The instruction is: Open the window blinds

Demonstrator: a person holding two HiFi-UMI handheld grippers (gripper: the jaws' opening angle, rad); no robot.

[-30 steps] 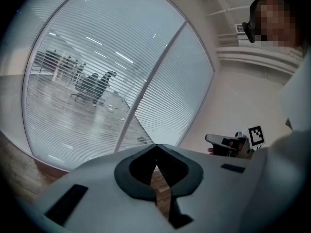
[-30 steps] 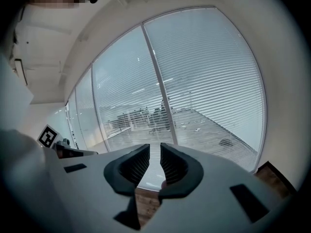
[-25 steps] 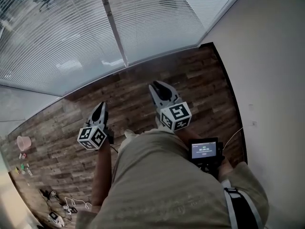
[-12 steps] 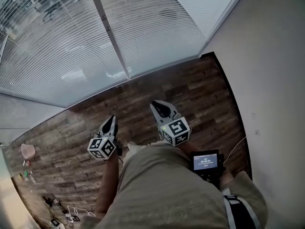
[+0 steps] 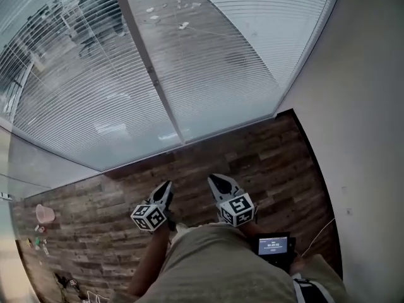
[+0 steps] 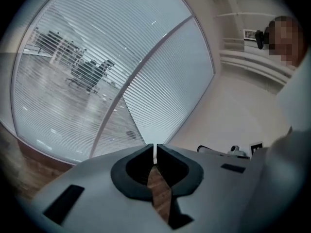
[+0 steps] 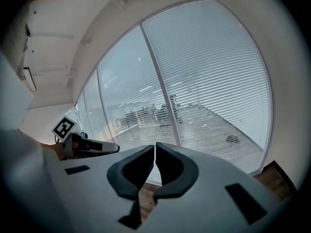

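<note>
Floor: wooden floor runs up to the window.
Blinds: two blind panels ahead of you, slats down, one post between.
Grippers: you hold two, left gripper and right gripper, both with jaws together, empty, apart from the panels.

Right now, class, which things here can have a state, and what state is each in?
window blinds, lowered, slats tilted so the outside shows through.
left gripper, jaws shut, nothing between them.
right gripper, jaws shut, nothing between them.
small screen, lit.
</note>
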